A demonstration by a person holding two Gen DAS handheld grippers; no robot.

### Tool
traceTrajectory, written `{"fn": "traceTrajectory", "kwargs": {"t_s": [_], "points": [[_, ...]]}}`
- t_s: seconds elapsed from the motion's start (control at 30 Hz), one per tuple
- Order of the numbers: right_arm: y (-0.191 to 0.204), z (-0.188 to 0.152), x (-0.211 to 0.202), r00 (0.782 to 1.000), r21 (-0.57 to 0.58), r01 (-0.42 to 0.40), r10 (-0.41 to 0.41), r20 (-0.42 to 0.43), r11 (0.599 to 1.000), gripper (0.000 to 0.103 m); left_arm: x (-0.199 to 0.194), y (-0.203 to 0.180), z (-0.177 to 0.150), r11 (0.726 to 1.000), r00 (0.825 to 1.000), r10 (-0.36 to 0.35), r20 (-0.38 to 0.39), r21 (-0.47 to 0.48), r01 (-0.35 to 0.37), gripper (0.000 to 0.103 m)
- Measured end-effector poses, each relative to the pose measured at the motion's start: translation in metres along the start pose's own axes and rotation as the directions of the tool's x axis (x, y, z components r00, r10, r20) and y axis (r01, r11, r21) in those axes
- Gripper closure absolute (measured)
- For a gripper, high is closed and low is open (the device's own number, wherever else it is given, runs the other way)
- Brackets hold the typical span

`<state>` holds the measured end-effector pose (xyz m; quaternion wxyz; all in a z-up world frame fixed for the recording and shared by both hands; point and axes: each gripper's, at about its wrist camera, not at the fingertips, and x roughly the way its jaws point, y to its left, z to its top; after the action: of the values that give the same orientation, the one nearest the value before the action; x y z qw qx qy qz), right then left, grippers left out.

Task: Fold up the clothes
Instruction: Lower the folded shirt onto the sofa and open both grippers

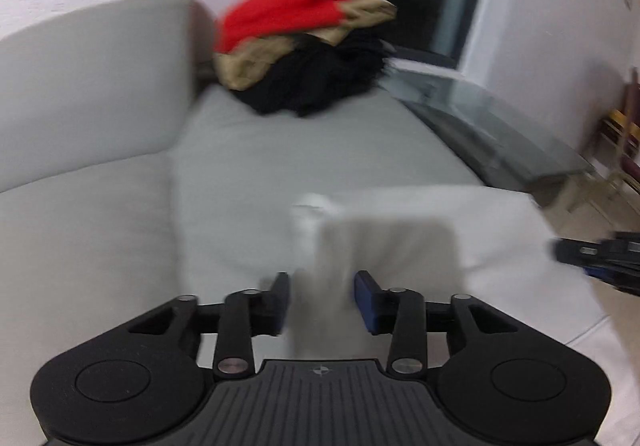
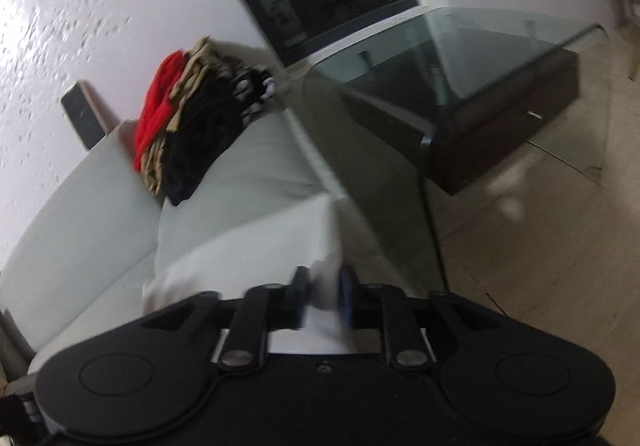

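A white garment (image 1: 420, 230) lies on the grey sofa seat (image 1: 280, 150) in the left wrist view. My left gripper (image 1: 322, 302) has a raised fold of this white cloth between its fingers, with a gap either side of it. My right gripper (image 2: 324, 298) is nearly closed on an edge of the white garment (image 2: 256, 246). The right gripper also shows at the right edge of the left wrist view (image 1: 600, 254). Both views are motion-blurred.
A pile of red, tan and black clothes (image 1: 304, 46) sits at the far end of the sofa, also in the right wrist view (image 2: 188, 118). A glass coffee table (image 2: 460, 94) stands right beside the sofa. The sofa back (image 1: 88, 86) rises at left.
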<state>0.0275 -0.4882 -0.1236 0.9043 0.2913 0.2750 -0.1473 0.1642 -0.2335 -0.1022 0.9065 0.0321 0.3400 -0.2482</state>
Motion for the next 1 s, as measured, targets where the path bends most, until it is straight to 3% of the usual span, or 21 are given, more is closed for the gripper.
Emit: {"fn": "traceTrajectory", "kwargs": {"t_s": [0.07,0.13,0.2,0.23,0.3,0.37,0.47,0.6,0.7,0.77,0.83,0.9,1.0], "points": [[-0.008,-0.007,-0.017,0.999,-0.011,0.003,-0.002,0.038,1.000,0.069,-0.013,0.011,-0.005,0.997,0.997,0.073,0.007,0.024,-0.073,0.068],[-0.004,-0.010,-0.036,0.997,-0.040,0.000,0.003,0.077,0.999,0.069,-0.028,0.016,-0.008,0.995,0.995,0.094,0.014,0.032,-0.094,0.073],[0.008,-0.014,-0.050,0.996,-0.085,-0.018,0.025,0.086,0.996,0.070,-0.041,0.008,-0.011,0.999,1.000,0.016,0.025,0.027,-0.017,0.073],[0.016,-0.018,-0.055,0.996,-0.117,-0.031,0.040,0.074,0.993,0.078,-0.046,0.000,-0.013,0.999,0.999,-0.028,0.032,0.036,0.027,0.073],[0.034,-0.032,-0.063,0.998,-0.196,-0.057,0.062,0.018,0.979,0.083,-0.052,-0.022,-0.029,0.991,0.995,-0.098,0.031,0.093,0.094,0.065],[0.047,-0.050,-0.064,0.997,-0.288,-0.056,0.040,-0.062,0.956,0.083,-0.049,-0.045,-0.040,0.980,0.991,-0.134,-0.018,0.148,0.135,0.063],[0.049,-0.077,-0.061,0.987,-0.415,0.076,-0.127,-0.097,0.907,0.086,-0.053,-0.055,-0.057,0.972,0.988,-0.107,-0.110,0.197,0.127,0.063],[0.038,-0.092,-0.093,0.974,-0.410,0.111,-0.180,-0.136,0.905,0.086,-0.059,-0.067,-0.080,0.957,0.972,-0.062,-0.228,0.263,0.122,0.062],[0.037,-0.090,-0.115,0.965,-0.375,0.109,-0.188,-0.183,0.921,0.083,-0.083,-0.060,-0.083,0.967,0.966,-0.020,-0.259,0.239,0.084,0.061],[0.041,-0.091,-0.134,0.962,-0.342,0.096,-0.175,-0.210,0.935,0.078,-0.109,-0.057,-0.084,0.970,0.970,0.021,-0.243,0.241,0.039,0.055],[0.052,-0.087,-0.151,0.963,-0.335,0.084,-0.163,-0.214,0.938,0.052,-0.136,-0.055,-0.083,0.971,0.973,0.051,-0.224,0.237,0.004,0.039],[0.066,-0.082,-0.174,0.969,-0.345,0.066,-0.142,-0.202,0.936,0.033,-0.162,-0.053,-0.078,0.976,0.981,0.035,-0.191,0.218,0.007,0.022],[0.089,-0.071,-0.209,0.976,-0.366,0.049,-0.123,-0.182,0.929,0.016,-0.201,-0.051,-0.069,0.982,0.989,0.014,-0.145,0.189,0.014,0.012]]}}
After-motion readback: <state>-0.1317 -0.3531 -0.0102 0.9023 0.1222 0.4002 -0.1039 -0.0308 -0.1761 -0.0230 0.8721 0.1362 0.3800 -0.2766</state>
